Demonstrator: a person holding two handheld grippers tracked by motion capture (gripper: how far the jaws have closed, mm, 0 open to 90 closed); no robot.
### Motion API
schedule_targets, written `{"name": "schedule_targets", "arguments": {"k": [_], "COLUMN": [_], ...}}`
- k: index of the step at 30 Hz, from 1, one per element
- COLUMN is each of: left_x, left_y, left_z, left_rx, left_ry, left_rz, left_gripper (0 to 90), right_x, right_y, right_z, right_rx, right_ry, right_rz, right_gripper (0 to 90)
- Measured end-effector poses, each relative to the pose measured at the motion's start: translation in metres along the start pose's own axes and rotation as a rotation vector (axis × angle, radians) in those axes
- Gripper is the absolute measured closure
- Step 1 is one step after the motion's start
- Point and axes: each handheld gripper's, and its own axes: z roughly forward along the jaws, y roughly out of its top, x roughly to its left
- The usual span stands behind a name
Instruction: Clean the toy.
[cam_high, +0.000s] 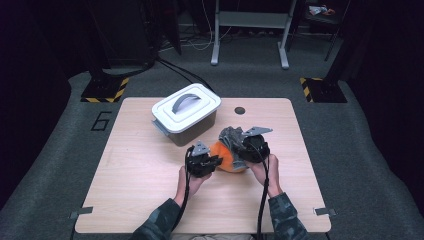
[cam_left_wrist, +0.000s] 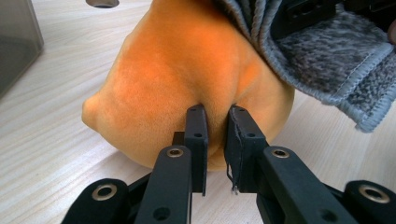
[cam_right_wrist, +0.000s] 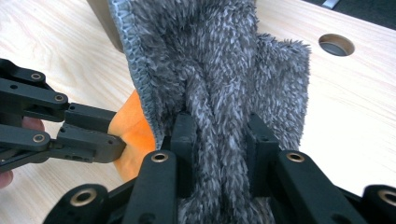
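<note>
Both soft things are already gripped, so the first step looks done. The left hand-held gripper (cam_left_wrist: 216, 114) has its jaws pressed into a fold of the orange plush toy (cam_left_wrist: 187, 74), which rests on the desk (cam_left_wrist: 56, 140) just ahead of it. The right hand-held gripper (cam_right_wrist: 219, 123) pinches the grey fleece cloth (cam_right_wrist: 219, 60), which drapes over the toy. The lidded box (cam_high: 186, 112) beyond them is closed; I judge that separating and putting away remain.

Orange plush (cam_left_wrist: 177, 84) partly under grey cloth (cam_left_wrist: 327, 60)
</note>
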Motion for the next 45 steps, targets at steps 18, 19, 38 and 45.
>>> {"name": "schedule_targets", "arguments": {"k": [18, 19, 38, 45], "left_x": [0.002, 0.002, -0.001, -0.002], "left_y": [0.0, 0.0, 0.0, 0.001], "left_z": [0.0, 0.0, -0.001, -0.001], "left_rx": [0.0, -0.002, -0.009, -0.011], "left_ry": [-0.008, -0.009, -0.012, -0.023], "left_rz": [-0.008, -0.009, -0.021, -0.028], "left_gripper": [78.9, 78.8, 78.8, 78.8], "right_x": [-0.023, -0.024, -0.053, -0.054], "right_y": [-0.028, -0.03, -0.067, -0.057], "right_z": [-0.009, -0.009, 0.019, -0.003], "right_rx": [0.014, 0.019, 0.124, 0.054], "right_ry": [-0.07, -0.073, -0.1, -0.114], "right_rz": [0.061, 0.067, 0.197, 0.199], "right_gripper": [71.3, 71.4, 73.7, 73.7]}}
